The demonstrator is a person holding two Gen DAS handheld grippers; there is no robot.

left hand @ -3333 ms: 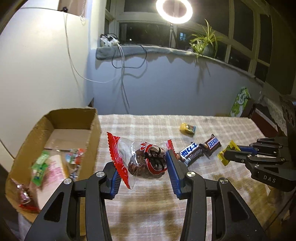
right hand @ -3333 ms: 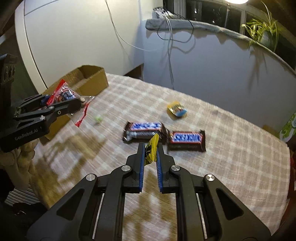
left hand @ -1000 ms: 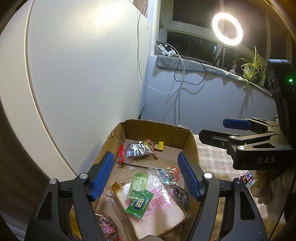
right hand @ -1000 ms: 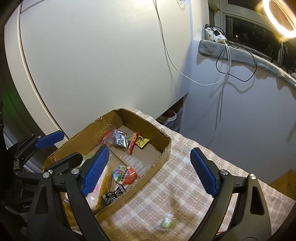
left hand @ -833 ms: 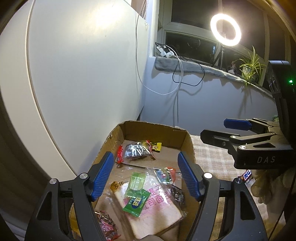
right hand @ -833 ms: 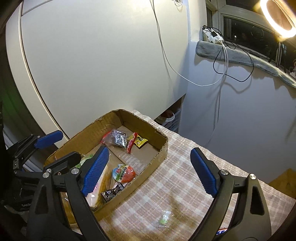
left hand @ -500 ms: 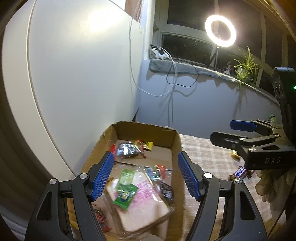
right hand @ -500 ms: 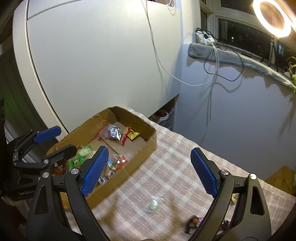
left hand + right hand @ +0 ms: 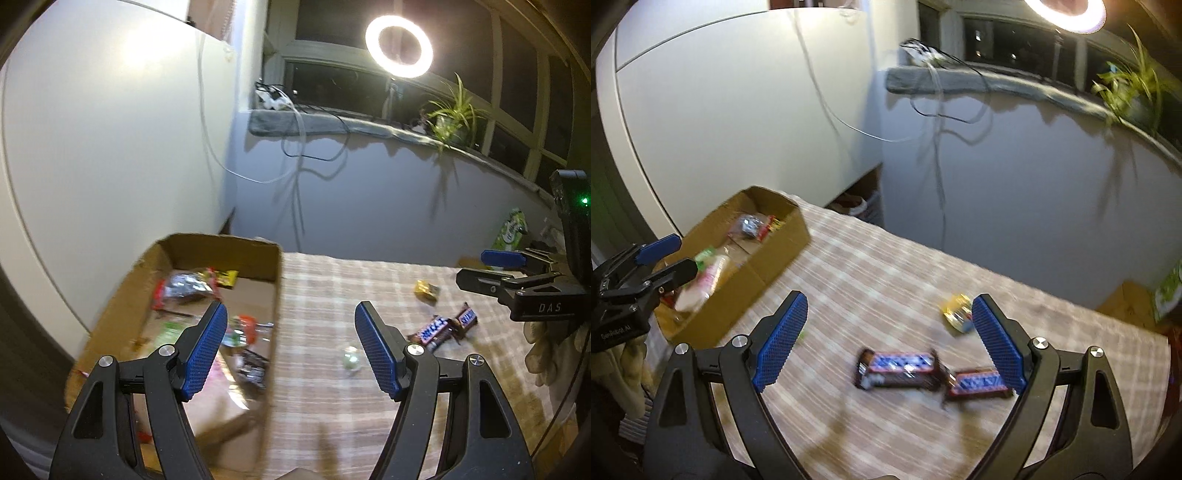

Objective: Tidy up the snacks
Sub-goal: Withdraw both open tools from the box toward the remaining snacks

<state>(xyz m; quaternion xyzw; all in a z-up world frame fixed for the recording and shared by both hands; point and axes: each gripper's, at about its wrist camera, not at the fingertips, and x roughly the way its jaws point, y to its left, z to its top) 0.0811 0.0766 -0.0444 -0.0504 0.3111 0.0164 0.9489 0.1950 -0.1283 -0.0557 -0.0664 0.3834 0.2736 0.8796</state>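
My left tongs [image 9: 290, 349] are spread wide with nothing between the blue pads, straddling the right wall of the cardboard box [image 9: 275, 291]. My right tongs [image 9: 888, 341] are also wide apart and empty, held above the checked tablecloth [image 9: 879, 266].

Nearest under my right tongs lie two chocolate bars end to end. The first chocolate bar [image 9: 899, 367] has its long axis running left to right across that view, and the second chocolate bar [image 9: 977, 384] continues the line to the right, its near end touching or almost touching the first. In the left view the same pair [image 9: 443, 326] runs diagonally, from lower left toward upper right.

A small clear-wrapped candy [image 9: 350, 357] with something green inside sits on the cloth just beside my left tongs' right pad, between the box and the bars.

Beyond the bars is a small yellow packet [image 9: 956, 312], apart from them, close to my right tongs' right pad in that view; motion blur hides which way it points.

The box stands on the left end of the table, its long axis running away from me toward the wall. Inside are mixed snacks: a pale flat bag [image 9: 701, 280] near my end, a red-edged clear bag [image 9: 184, 290] and a yellow wrapper [image 9: 225, 277] against the far wall.

Farther off, a green carton [image 9: 511, 229] stands at the table's far right edge.
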